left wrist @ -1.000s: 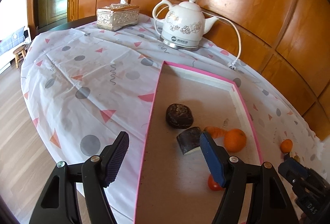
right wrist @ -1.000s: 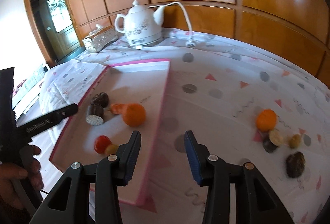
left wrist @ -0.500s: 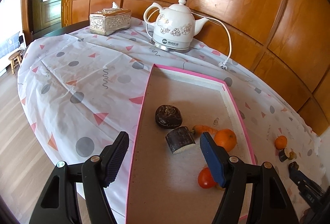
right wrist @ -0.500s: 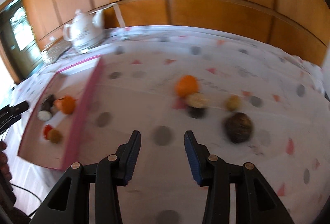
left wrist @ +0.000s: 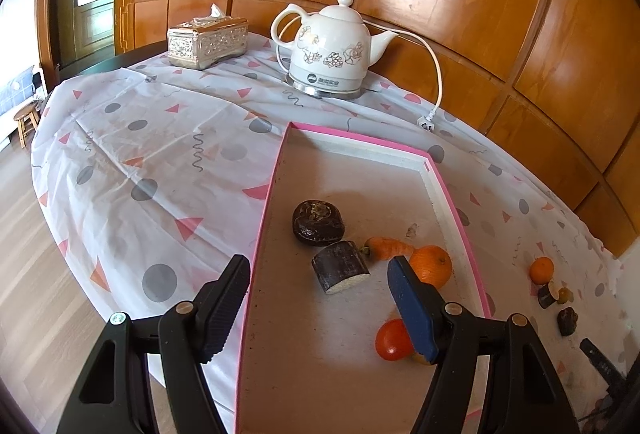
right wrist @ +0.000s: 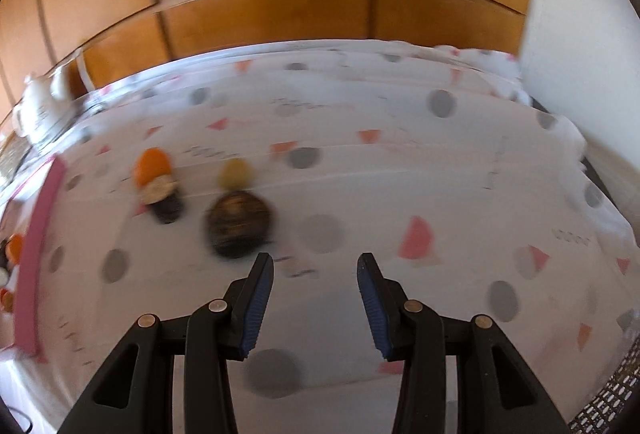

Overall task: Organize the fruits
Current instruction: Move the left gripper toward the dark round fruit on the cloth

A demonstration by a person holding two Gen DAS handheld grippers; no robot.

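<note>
The pink-rimmed tray [left wrist: 456,202] holds a dark round fruit [left wrist: 318,223], a dark cut piece [left wrist: 341,266], a carrot [left wrist: 390,248], an orange [left wrist: 431,266] and a red tomato [left wrist: 392,340]. My left gripper [left wrist: 320,308] is open and empty above the tray's near end. My right gripper [right wrist: 316,298] is open and empty over the cloth. Just ahead and to its left lie a dark round fruit [right wrist: 239,224], a small yellow fruit [right wrist: 235,173], a dark cut piece [right wrist: 164,200] and an orange [right wrist: 151,163]. This view is blurred.
A white kettle [left wrist: 328,48] with cord and a tissue box [left wrist: 207,41] stand at the table's far side. Wood-panelled wall runs behind. The table's edge drops to the floor on the left. A white wall [right wrist: 580,34] is at the right.
My right gripper has swung right, away from the tray, towards the loose fruits on the cloth. My left gripper has barely moved and stays open.
</note>
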